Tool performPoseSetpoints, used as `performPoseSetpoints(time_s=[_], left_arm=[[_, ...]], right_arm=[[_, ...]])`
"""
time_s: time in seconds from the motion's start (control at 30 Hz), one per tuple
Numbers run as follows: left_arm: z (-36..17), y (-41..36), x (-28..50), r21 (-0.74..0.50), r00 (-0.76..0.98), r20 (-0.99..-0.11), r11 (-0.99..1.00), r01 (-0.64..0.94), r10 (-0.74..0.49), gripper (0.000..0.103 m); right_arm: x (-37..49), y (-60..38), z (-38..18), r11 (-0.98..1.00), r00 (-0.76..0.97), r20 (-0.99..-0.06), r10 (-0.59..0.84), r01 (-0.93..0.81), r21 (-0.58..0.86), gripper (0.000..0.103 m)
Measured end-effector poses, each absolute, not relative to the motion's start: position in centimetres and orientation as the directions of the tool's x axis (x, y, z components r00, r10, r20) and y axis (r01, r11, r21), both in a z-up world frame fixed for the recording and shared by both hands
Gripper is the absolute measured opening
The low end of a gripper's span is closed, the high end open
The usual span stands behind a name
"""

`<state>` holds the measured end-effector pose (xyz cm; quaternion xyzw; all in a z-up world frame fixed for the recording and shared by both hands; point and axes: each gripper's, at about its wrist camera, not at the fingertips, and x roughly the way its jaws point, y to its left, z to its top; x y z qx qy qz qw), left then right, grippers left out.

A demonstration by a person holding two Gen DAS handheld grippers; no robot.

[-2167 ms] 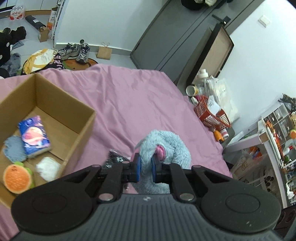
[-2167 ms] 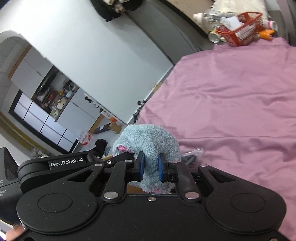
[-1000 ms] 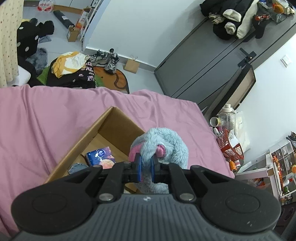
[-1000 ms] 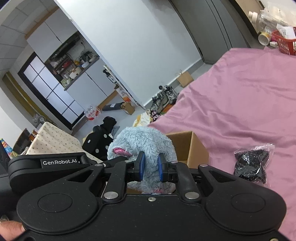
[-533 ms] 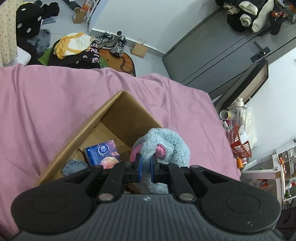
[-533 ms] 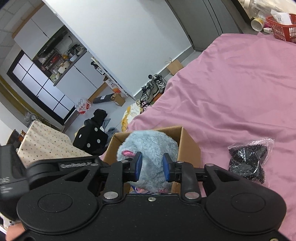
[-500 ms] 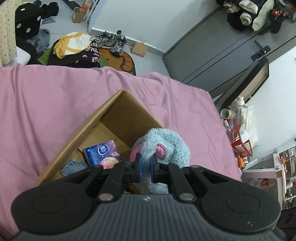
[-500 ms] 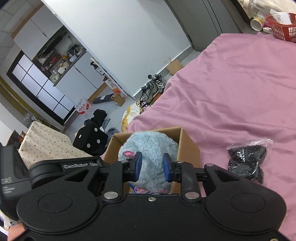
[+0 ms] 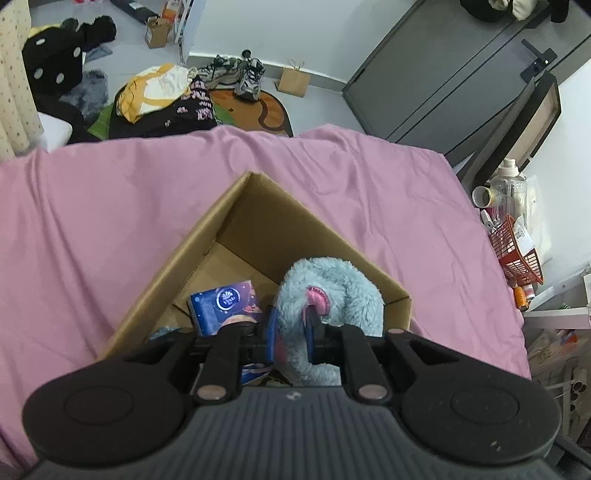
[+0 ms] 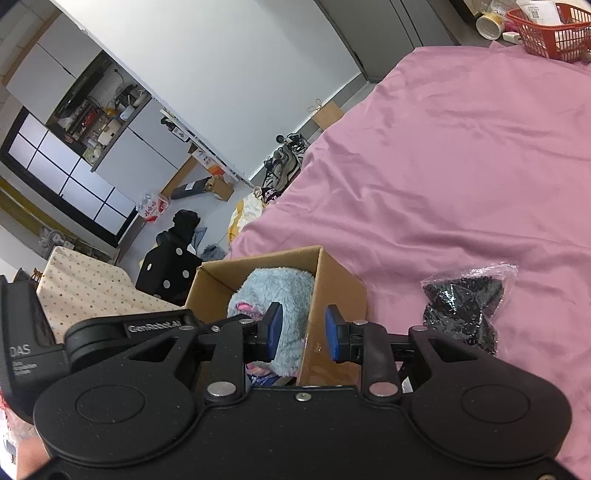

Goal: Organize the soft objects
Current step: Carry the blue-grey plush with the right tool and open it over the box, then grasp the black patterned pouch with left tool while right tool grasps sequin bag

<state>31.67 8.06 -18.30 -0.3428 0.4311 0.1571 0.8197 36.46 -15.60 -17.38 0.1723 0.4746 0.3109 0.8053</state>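
Down inside the cardboard box sits the plush toy, a shaggy pale blue thing with a patch of pink on its upper side. It fills the box's right-hand near corner, pressed against the wall there. The left hand-held gripper is clenched on it, blue pads sunk into the fur on either side of a thick fold.

From the left wrist view the box shows its inside: beside the toy, to the left, lies a dark blue packet with a round white logo, and a bit of something grey-blue peeks out nearer still, too hidden to name. The box rests on a pink bedsheet, and past the far edge of the bed the floor holds a heap of clothes and a pair of trainers.

The right wrist view gives what that one cannot. The right hand-held gripper is released, its blue pads standing apart with only the box's wall and a little fur seen between them; they grasp nothing. To the right of the box, near it on the sheet, lies a clear plastic bag of black stuff. A red basket stands at the far right corner.
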Motion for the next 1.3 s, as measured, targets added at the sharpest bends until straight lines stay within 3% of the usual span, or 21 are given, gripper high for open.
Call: performPoseSetpoints(time_s=[0.6,1.3], left_arm=[[-12.6,3.9,29.0,-0.354,0.623,-0.779,0.771,-0.530,0.071,0.067],[-11.6,-5.6,27.2,-0.276,0.628,-0.766,0.812,-0.514,0.138,0.070]], right_arm=[[35.7,-22.7,-14.5,0.775,0.450,-0.637,0.626,-0.264,0.575,0.063],[35.9,-29.5,-16.7,0.684,0.389,-0.596,0.703,-0.139,0.716,0.094]])
